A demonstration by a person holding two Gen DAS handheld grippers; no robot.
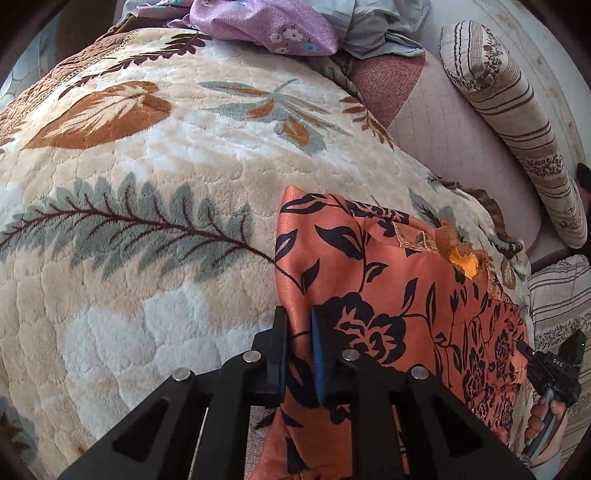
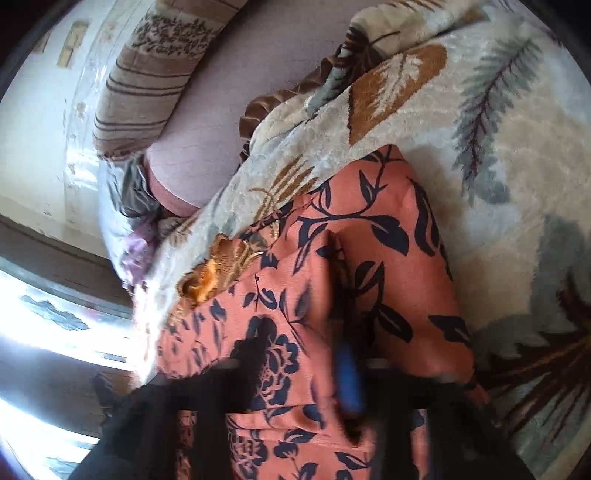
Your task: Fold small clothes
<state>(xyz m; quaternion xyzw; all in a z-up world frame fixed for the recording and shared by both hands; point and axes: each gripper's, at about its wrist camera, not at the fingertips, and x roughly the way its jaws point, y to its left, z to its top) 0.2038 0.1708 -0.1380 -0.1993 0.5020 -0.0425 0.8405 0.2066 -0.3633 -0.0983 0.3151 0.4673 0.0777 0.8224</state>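
An orange garment with a black flower and leaf print (image 1: 369,280) lies on a cream plush blanket with leaf patterns (image 1: 147,177), near its right edge. In the left wrist view my left gripper (image 1: 298,332) is shut on the garment's near left edge, and the cloth runs between its black fingers. My right gripper (image 1: 524,347) meets the garment's right edge there, a hand below it. The right wrist view is blurred. In it the garment (image 2: 388,236) drapes over my right gripper (image 2: 340,354), which is shut on a raised fold beside its blue pad.
A striped bolster pillow (image 1: 517,122) lies on a pink quilted sheet (image 1: 443,129) to the right of the blanket. A purple flowered cloth (image 1: 266,22) and pale blue fabric (image 1: 380,26) are piled at the far edge. The blanket's edge (image 2: 258,110) drops off beside the garment.
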